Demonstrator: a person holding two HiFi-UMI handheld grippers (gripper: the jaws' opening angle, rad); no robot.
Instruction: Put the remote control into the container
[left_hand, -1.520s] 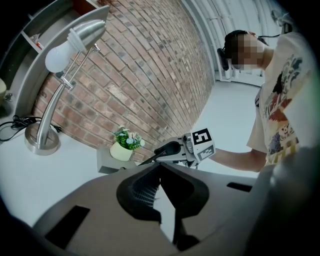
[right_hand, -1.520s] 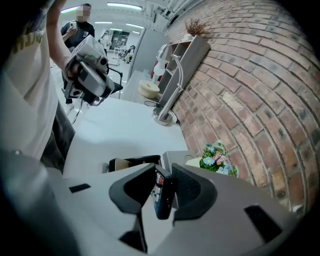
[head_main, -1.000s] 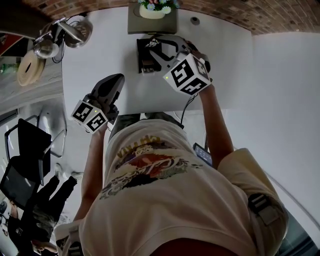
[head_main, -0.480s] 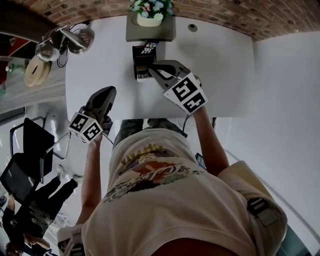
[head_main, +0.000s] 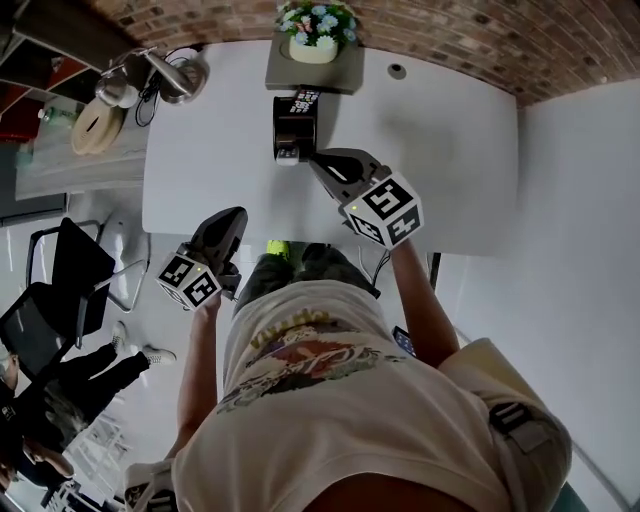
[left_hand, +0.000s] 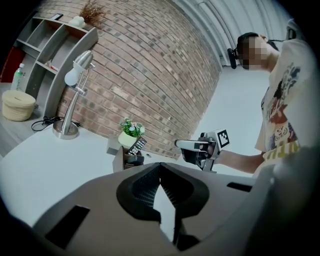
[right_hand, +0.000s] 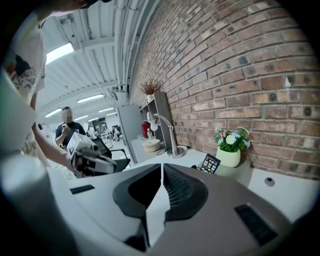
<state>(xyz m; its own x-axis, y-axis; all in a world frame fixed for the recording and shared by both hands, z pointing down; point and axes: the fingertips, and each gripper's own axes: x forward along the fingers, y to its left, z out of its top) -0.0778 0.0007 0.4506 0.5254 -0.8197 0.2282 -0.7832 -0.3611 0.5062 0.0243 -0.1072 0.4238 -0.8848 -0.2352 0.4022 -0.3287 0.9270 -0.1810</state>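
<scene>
- Hovering at the near edge of the white table (head_main: 440, 150), the black left gripper (head_main: 237, 213) is holding its jaws clenched together on nothing.
- The grey right gripper (head_main: 322, 160) is pointing across the table, its jaws likewise pressed shut and empty, its tip near the container but apart from it.
- The black remote control with coloured buttons (head_main: 303, 100) is standing in the dark box-shaped container (head_main: 293, 135), its top sticking out and leaning toward the wall.
- A cream pot of flowers (head_main: 314, 50) is sitting beyond it against the red brick wall (head_main: 450, 40).
</scene>
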